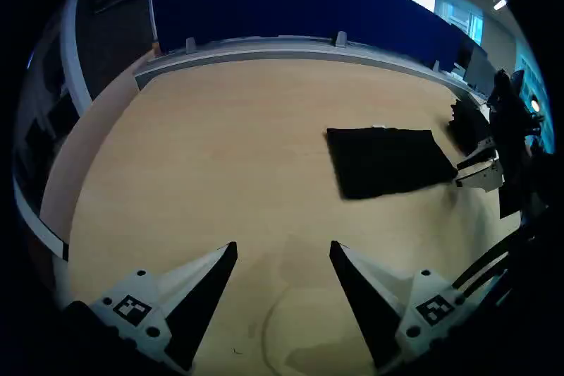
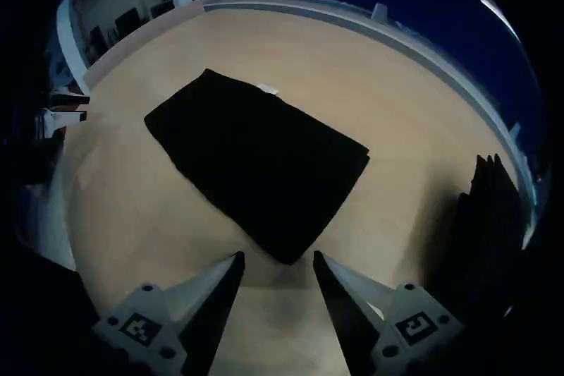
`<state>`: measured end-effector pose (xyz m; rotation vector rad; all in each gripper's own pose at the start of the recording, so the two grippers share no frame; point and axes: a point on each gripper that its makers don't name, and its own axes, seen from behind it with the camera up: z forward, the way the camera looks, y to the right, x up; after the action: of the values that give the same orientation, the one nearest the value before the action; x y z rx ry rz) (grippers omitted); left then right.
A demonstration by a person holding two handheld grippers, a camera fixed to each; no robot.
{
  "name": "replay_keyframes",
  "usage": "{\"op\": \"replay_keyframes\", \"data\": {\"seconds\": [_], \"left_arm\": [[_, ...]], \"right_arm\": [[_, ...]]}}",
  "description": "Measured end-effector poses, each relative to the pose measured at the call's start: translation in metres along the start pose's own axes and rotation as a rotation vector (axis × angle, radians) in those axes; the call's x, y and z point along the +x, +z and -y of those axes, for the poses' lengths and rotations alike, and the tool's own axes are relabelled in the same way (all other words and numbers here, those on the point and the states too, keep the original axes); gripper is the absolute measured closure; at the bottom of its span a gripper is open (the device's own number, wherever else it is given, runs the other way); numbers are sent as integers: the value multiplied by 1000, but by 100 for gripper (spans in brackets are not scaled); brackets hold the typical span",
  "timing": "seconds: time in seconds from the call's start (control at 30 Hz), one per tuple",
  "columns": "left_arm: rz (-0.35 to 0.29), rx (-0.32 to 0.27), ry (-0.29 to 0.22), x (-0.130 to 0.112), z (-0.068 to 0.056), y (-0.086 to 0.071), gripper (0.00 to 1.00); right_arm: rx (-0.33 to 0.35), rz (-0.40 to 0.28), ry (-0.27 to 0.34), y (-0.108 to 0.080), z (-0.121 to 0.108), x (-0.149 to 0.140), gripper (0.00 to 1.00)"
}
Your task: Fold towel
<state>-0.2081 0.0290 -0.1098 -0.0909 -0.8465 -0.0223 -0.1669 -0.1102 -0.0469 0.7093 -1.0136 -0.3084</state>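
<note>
Where a pale wood-grain surface [image 1: 211, 150] spreads flat, one black towel [image 2: 257, 164] lies as a soft rectangle. Of two white claws, both gaping and empty, the right claw [image 2: 277, 255] has the towel's corner just ahead at twelve o'clock. From the left claw [image 1: 282, 243] the towel lies well apart at two o'clock.

I'm holding the left gripper [image 1: 282, 243] over the near part of the table [image 1: 211, 150], its fingers spread wide with nothing between them. A black towel [image 1: 388, 161] is lying flat farther off to the right, and the right gripper [image 1: 460, 173] is hovering just beside its right edge. A blue partition [image 1: 296, 9] is running along the far side.
</note>
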Motion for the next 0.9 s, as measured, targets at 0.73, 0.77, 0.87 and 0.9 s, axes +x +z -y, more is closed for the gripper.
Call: {"op": "replay_keyframes", "data": {"seconds": [0.73,0.77,0.87,0.9], "left_arm": [[2,10,-10,-6,4,-6,3],[2,11,-11,-6,5,-6,3],[-2,11,-13,-5,6,-6,2],[-3,11,-14,-4,6,-6,2]], "right_arm": [[-16,8,-10,6,-12,-2,94],[-17,6,-13,6,-12,-1,95],[-27,-2,-25,3,-12,4,95],[-29,-4,-30,1,-12,5,95]]}}
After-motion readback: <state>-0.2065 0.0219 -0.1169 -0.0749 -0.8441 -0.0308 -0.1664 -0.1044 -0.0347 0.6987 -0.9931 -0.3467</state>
